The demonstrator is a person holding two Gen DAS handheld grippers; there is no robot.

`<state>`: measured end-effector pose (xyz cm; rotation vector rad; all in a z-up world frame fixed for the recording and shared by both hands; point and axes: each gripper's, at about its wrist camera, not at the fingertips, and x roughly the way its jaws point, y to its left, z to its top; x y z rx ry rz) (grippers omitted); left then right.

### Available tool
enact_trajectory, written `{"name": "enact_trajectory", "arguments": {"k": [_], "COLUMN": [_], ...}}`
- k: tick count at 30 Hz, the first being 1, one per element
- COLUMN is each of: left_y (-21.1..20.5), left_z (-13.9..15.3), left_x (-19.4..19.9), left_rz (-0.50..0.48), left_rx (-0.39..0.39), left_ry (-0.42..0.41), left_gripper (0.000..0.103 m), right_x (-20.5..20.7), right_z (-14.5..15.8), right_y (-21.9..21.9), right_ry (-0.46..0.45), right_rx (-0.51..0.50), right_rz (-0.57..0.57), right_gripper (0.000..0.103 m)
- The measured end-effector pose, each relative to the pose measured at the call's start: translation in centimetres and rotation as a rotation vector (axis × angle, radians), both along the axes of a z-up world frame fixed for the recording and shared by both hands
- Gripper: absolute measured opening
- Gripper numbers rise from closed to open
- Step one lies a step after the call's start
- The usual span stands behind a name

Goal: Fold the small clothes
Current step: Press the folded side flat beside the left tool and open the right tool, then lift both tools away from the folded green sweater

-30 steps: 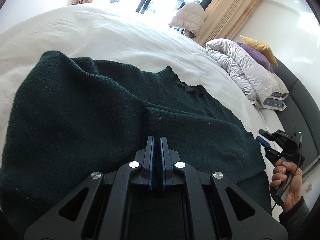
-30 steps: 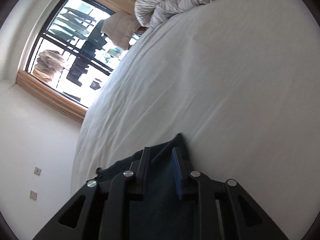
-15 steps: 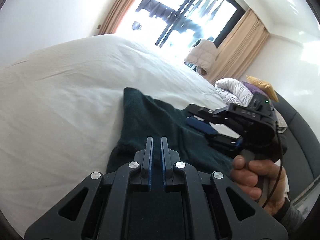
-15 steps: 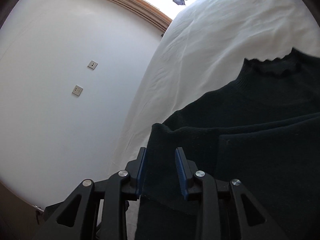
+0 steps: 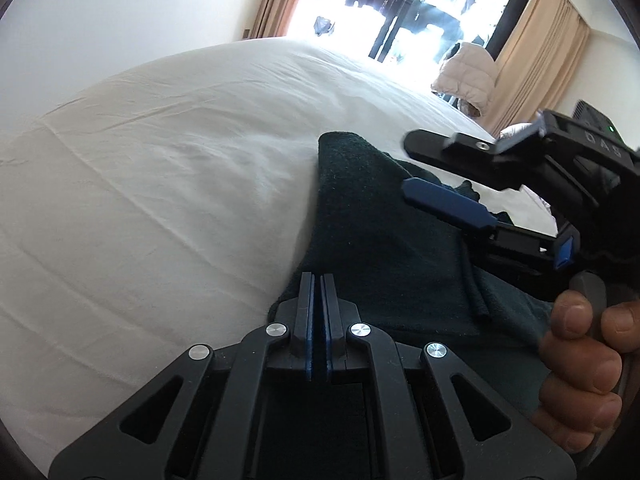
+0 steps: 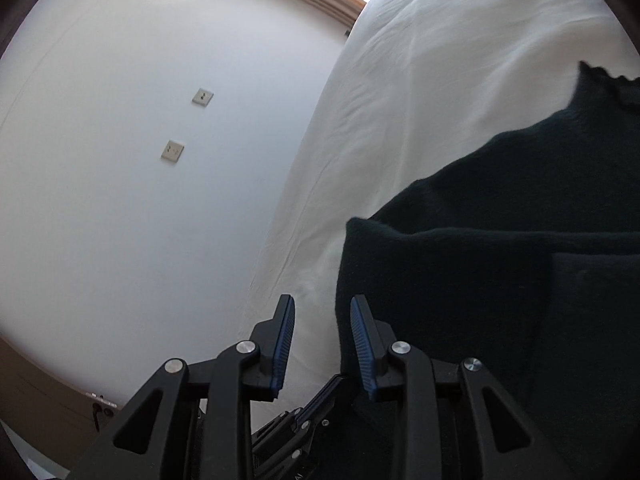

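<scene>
A dark green knit sweater [image 5: 380,236] lies partly folded on the white bed [image 5: 168,184]; it also shows in the right wrist view [image 6: 500,272], scalloped collar at the far right. My left gripper [image 5: 318,280] is shut at the sweater's near edge; whether cloth is pinched between the pads is hidden. My right gripper [image 6: 322,312] is open and empty over the sweater's left edge. It also shows in the left wrist view [image 5: 408,168], held by a hand [image 5: 580,364] above the sweater.
A white wall with two socket plates [image 6: 172,150] stands beside the bed. A window [image 5: 400,0], beige curtains [image 5: 532,52] and a pale puffer jacket [image 5: 464,76] are at the far end of the bed.
Both grippers have swung left to the sweater's left edge. The right gripper came across over the sweater and stays open. The left gripper stays shut.
</scene>
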<state>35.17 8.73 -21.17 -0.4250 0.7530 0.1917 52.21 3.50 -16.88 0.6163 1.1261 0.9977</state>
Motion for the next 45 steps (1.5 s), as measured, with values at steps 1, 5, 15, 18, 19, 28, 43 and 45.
{"name": "enact_trajectory", "arguments": {"k": [1, 5, 15, 18, 19, 28, 43, 45], "left_y": [0.1, 0.0, 1.0, 0.9, 0.8, 1.2, 1.0, 0.8], "left_z": [-0.1, -0.6, -1.8, -1.9, -1.9, -1.8, 0.0, 1.9], "left_x": [-0.4, -0.2, -0.8, -0.8, -0.8, -0.3, -0.5, -2.0], "left_rz": [0.005, 0.016, 0.027, 0.028, 0.028, 0.026, -0.045, -0.062], "left_rx": [0.005, -0.013, -0.099, -0.091, -0.09, -0.08, -0.084, -0.056], "left_ry": [-0.002, -0.006, -0.039, -0.039, -0.038, -0.031, -0.019, -0.039], "left_gripper": [0.006, 0.006, 0.005, 0.005, 0.005, 0.005, 0.006, 0.008], "right_x": [0.4, 2.7, -0.1, -1.9, -1.9, -4.2, -15.7, -19.3], "right_z": [-0.3, -2.3, 0.5, 0.1, -0.8, 3.0, 0.3, 3.3], "right_y": [0.9, 2.8, -0.7, -3.0, -3.6, -14.5, -44.0, -43.2], "right_ry": [0.006, 0.029, -0.045, -0.041, -0.023, -0.179, -0.087, -0.213], "right_rx": [-0.01, -0.048, 0.061, 0.073, 0.052, 0.094, 0.013, -0.131], "right_rz": [0.013, -0.022, -0.098, -0.107, -0.107, -0.288, -0.884, -0.846], "right_gripper": [0.033, 0.03, 0.054, 0.055, 0.056, 0.072, 0.087, 0.087]}}
